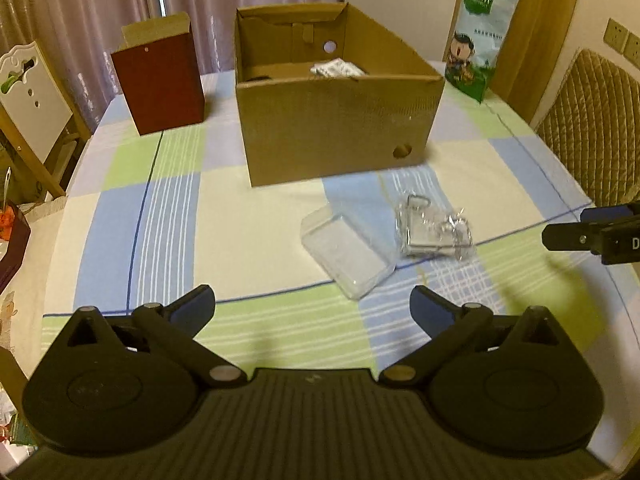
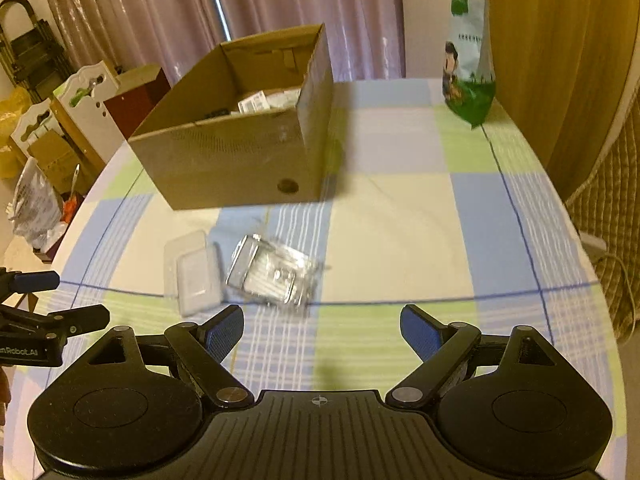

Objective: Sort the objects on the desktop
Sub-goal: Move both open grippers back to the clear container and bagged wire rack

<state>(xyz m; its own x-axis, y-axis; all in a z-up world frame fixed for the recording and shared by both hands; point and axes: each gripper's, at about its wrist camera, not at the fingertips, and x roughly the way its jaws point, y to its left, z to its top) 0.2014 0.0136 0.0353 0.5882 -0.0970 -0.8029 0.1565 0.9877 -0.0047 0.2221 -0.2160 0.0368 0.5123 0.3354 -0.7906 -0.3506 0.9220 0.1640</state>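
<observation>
Two things lie on the table in front of the cardboard box (image 1: 336, 120): a clear plastic case (image 1: 348, 256) and, just beside it, a bag of metal parts (image 1: 434, 226). Inside the box you have white packets (image 1: 338, 69). Your left gripper (image 1: 312, 306) and right gripper (image 2: 322, 330) are both spread wide, holding nothing.

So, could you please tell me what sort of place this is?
Probably a home dining room: a round table under a checked tablecloth, a quilted chair pulled up to it, and curtains behind. An open cardboard box stands on the table.
</observation>
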